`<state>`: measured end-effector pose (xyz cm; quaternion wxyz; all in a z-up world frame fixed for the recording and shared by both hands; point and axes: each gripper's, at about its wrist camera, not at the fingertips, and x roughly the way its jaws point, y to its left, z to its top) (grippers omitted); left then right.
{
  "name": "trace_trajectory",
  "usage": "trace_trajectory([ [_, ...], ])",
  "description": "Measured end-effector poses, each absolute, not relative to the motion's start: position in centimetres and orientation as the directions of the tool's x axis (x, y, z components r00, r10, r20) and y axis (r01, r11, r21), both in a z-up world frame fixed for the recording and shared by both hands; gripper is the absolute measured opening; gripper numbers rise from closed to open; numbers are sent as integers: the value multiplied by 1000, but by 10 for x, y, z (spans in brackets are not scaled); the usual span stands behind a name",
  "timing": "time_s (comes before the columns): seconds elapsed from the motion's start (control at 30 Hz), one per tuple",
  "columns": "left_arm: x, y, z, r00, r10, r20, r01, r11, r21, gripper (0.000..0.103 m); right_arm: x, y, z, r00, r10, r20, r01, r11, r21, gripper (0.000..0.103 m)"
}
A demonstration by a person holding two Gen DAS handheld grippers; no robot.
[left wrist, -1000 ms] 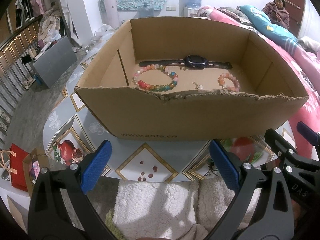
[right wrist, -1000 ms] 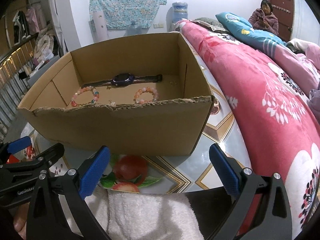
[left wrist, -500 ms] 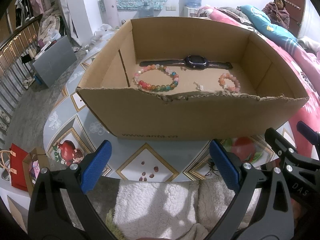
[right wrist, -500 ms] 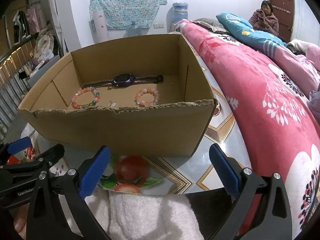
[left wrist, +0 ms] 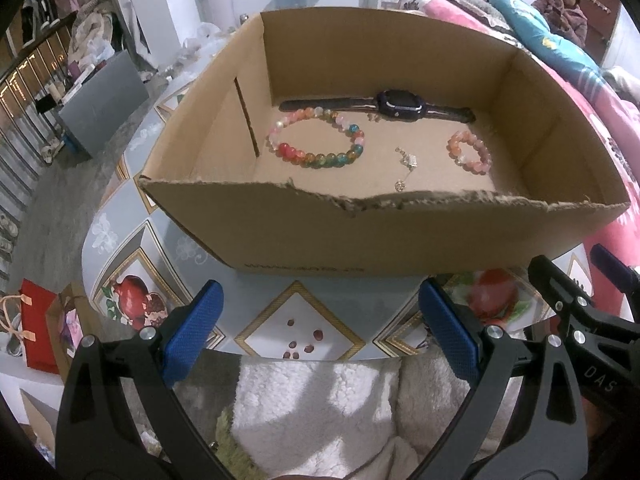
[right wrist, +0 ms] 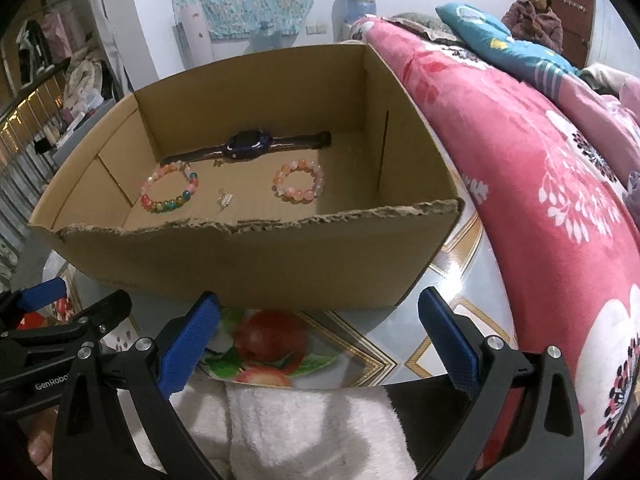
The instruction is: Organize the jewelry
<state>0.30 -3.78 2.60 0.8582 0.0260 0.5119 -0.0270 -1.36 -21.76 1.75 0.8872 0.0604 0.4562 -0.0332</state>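
The cardboard box [left wrist: 400, 240] [right wrist: 256, 264] is viewed from just before its torn front (left-shifted and right-shifted), its interior shared.

I see a plain brown cardboard box [left wrist: 400, 236] with a ragged paler edge along its near rim. On its tan floor, toward the left wall, lies a bracelet [left wrist: 318, 142] of red, orange, green, teal and pale pink beads; toward the right wall a smaller bracelet [left wrist: 469, 151] shows only pink, peach and white. The watch [left wrist: 400, 105] along the far wall is black with a dark purple face. The tabletop [left wrist: 304, 320] is grey-blue, patterned with gold-framed diamonds and red pomegranates. My left gripper [left wrist: 320, 328] and right gripper [right wrist: 320, 328] are black with blue pads. The blanket [right wrist: 540, 160] is pink with white flowers.
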Motion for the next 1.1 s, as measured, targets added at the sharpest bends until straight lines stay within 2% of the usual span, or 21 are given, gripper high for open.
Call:
trace_trajectory([
  [1.1,14,-38,32,456,-20,-890,77,997,17,94,1,-221,18,529,-11,-849,152,985,82,97],
])
